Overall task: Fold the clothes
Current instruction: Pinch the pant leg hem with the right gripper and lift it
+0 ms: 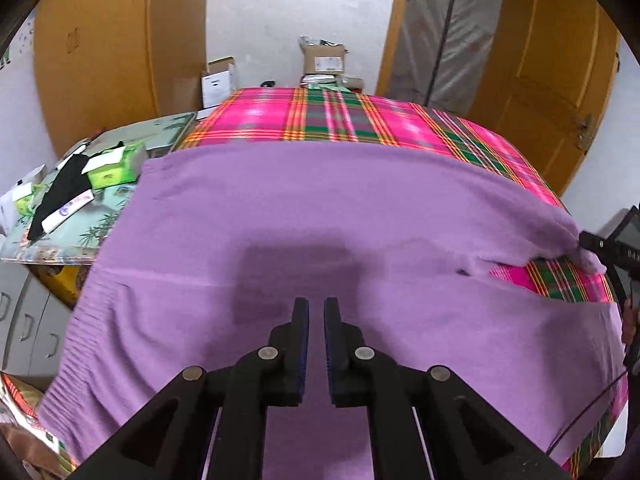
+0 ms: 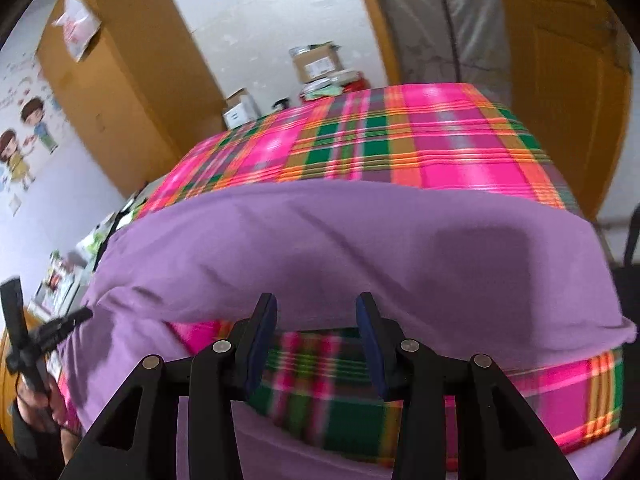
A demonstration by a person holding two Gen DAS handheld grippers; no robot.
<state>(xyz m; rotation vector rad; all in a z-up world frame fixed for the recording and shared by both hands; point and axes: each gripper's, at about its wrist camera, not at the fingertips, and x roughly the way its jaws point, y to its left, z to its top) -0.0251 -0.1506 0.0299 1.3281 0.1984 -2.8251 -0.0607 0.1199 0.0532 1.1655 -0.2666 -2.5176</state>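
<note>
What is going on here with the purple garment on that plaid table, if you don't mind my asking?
A person is folding a purple sweater spread on a table with a pink plaid cloth, using a hand-held gripper in each hand. The left hand-held gripper hangs over the sweater's middle, nearly shut with nothing between its fingers. The right hand-held gripper is open at the edge of a sleeve, over a bare patch of cloth. The fold is not finished.

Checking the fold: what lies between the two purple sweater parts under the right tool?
Bare plaid tablecloth between purple sweater parts, in the right wrist view.
</note>
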